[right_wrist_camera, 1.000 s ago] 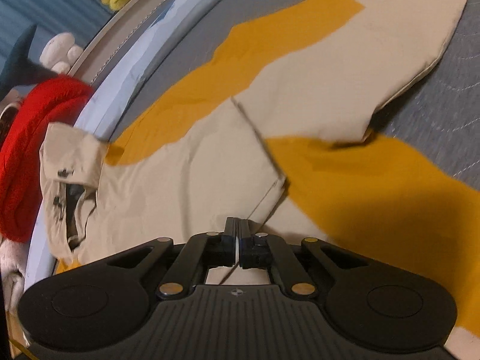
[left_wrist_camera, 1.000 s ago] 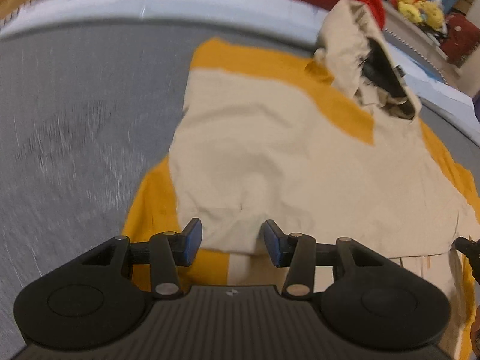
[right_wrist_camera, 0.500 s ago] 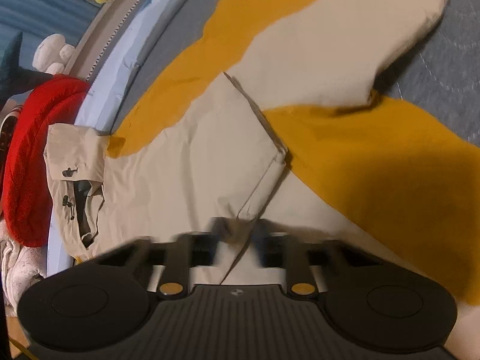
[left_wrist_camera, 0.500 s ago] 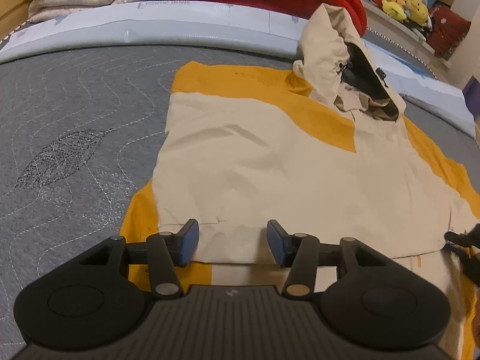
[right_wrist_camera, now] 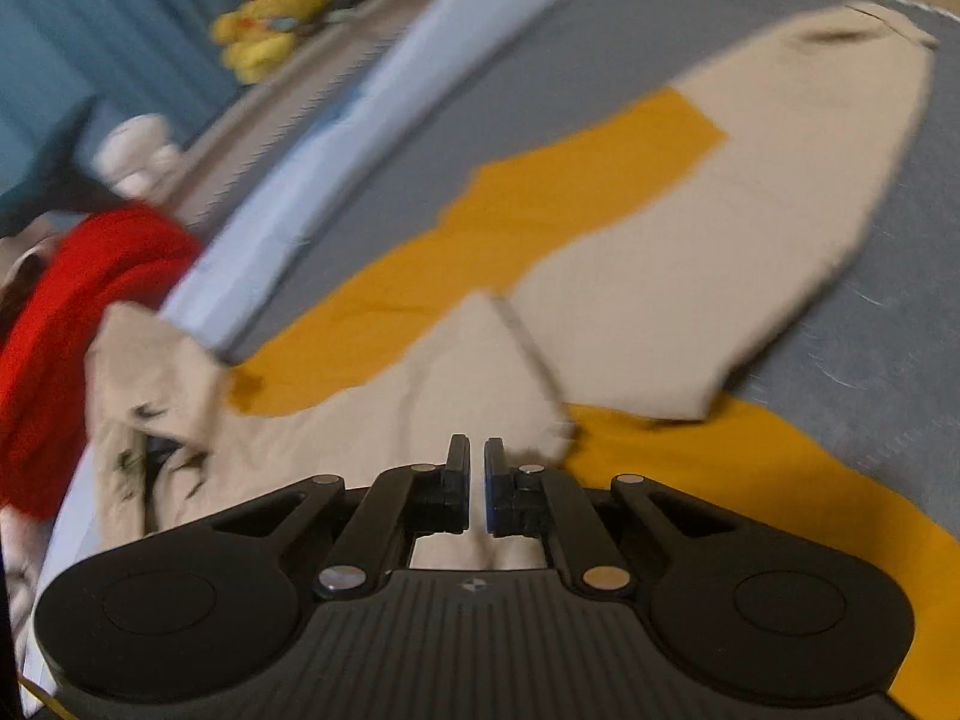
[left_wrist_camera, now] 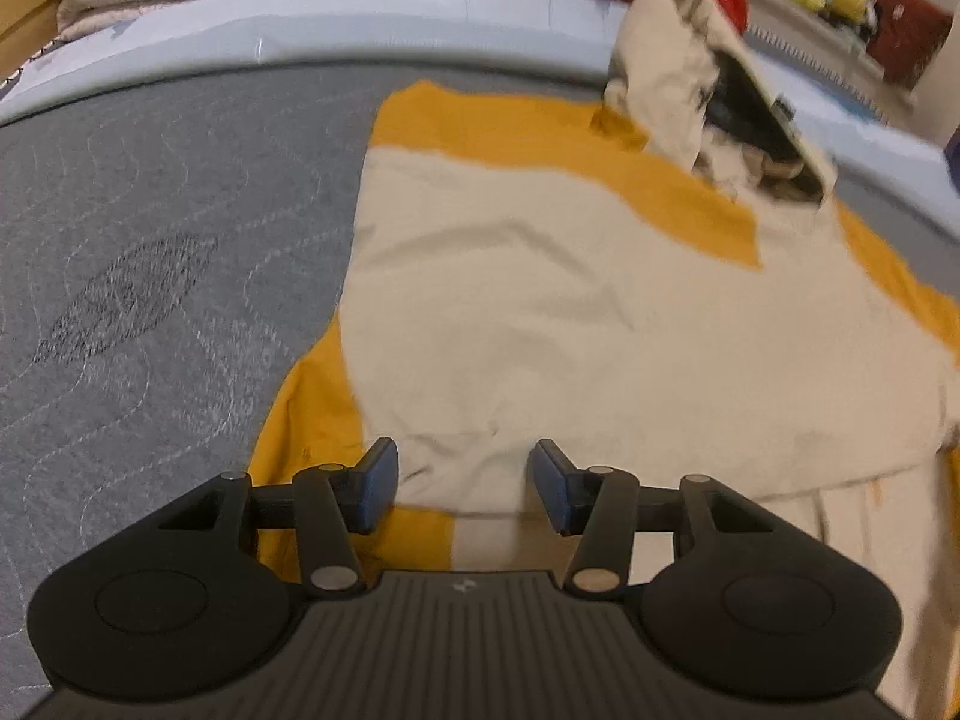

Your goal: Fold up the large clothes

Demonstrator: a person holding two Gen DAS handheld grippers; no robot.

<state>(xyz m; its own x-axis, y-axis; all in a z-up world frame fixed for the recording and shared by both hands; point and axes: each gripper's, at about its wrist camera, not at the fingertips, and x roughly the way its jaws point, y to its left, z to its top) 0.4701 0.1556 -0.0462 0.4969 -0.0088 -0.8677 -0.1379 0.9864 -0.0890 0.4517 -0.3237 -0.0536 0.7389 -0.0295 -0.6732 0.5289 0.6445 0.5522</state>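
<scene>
Left wrist view: the beige-and-yellow hooded fabric jacket (left_wrist_camera: 588,312) lies flat on the grey quilted bed (left_wrist_camera: 150,240), its folded hem just beyond the left claw (left_wrist_camera: 465,483), gaping wide, empty.

Right wrist view: the jacket's sleeve stretches ahead; right claw (right_wrist_camera: 474,483) narrow, parting, gripping nothing.

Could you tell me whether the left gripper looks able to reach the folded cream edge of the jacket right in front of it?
Probably yes: the left gripper is open, the jacket's cream edge lies just beyond its fingers, and nothing blocks it.
</scene>
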